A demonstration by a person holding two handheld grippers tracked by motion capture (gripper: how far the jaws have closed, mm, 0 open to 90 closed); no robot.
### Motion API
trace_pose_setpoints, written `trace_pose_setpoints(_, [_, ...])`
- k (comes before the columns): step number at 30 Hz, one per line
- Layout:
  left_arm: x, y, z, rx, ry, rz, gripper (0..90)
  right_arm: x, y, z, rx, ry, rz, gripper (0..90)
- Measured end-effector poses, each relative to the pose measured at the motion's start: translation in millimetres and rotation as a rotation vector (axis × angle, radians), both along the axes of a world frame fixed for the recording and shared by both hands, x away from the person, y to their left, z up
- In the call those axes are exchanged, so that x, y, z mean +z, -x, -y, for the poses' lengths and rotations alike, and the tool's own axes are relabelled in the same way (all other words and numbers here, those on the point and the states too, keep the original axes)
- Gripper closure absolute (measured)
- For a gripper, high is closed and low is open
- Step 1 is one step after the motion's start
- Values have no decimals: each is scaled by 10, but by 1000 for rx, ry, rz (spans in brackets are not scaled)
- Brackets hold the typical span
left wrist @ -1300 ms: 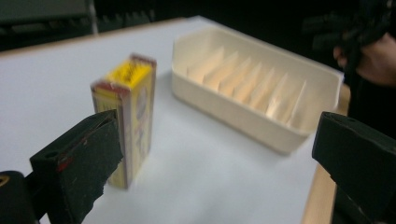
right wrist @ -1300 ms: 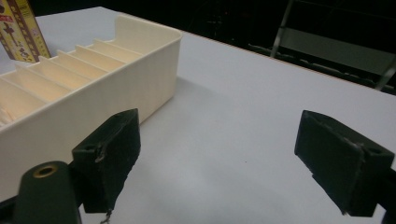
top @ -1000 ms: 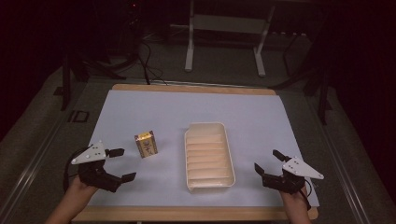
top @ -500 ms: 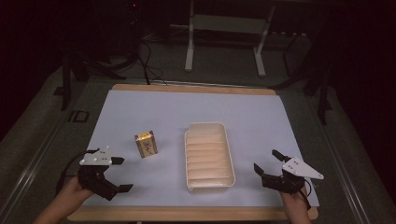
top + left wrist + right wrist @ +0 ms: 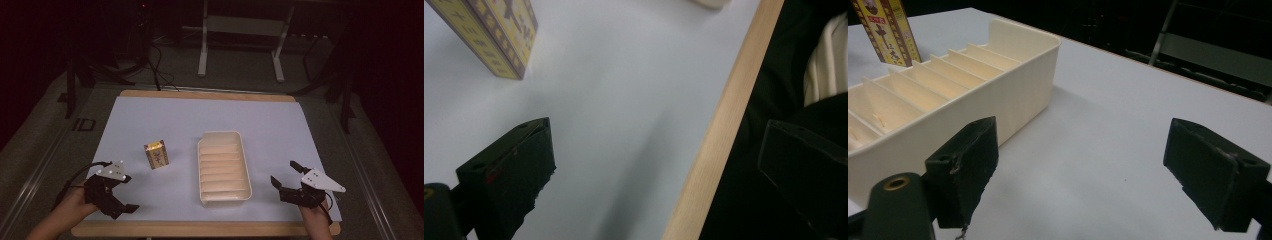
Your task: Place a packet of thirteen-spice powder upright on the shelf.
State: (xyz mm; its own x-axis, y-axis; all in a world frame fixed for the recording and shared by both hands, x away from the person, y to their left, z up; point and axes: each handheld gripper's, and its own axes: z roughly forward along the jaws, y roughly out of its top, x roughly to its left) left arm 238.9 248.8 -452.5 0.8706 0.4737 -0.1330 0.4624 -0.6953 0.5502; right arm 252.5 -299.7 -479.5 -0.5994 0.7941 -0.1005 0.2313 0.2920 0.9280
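Left gripper (image 5: 121, 194) spread wide at near-left table edge, should swing toward upright yellow box (image 5: 156, 154) standing left of slotted tray (image 5: 241, 192), straddling it squarely; right gripper (image 5: 285, 178) spread, idle near-right

The left gripper (image 5: 120, 192) is pulling back toward the table's (image 5: 150, 115) near left corner and twisting, jaws now straddling the front edge.
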Motion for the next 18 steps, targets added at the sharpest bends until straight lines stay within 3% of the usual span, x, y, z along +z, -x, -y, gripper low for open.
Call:
trace_pose_setpoints(1, [0,0,0,0,0,0,20,0,0,0,0,0,0,145])
trace_pose_setpoints(3, [-13,0,27,-4,-46,-31,20,1,1,-1,0,2,-1,145])
trace_pose_setpoints(5, [-13,0,27,-4,-46,-31,20,1,0,-1,1,3,0,145])
trace_pose_setpoints(6, [-20,-4,45,-16,-67,-64,20,1,0,-1,1,3,0,145])
trace_pose_setpoints(9, [-19,-13,62,-25,-86,-97,20,3,2,-3,3,4,1,145])
trace_pose_setpoints(18, [-67,-26,98,-36,-195,-155,20,3,4,-7,7,7,1,145])
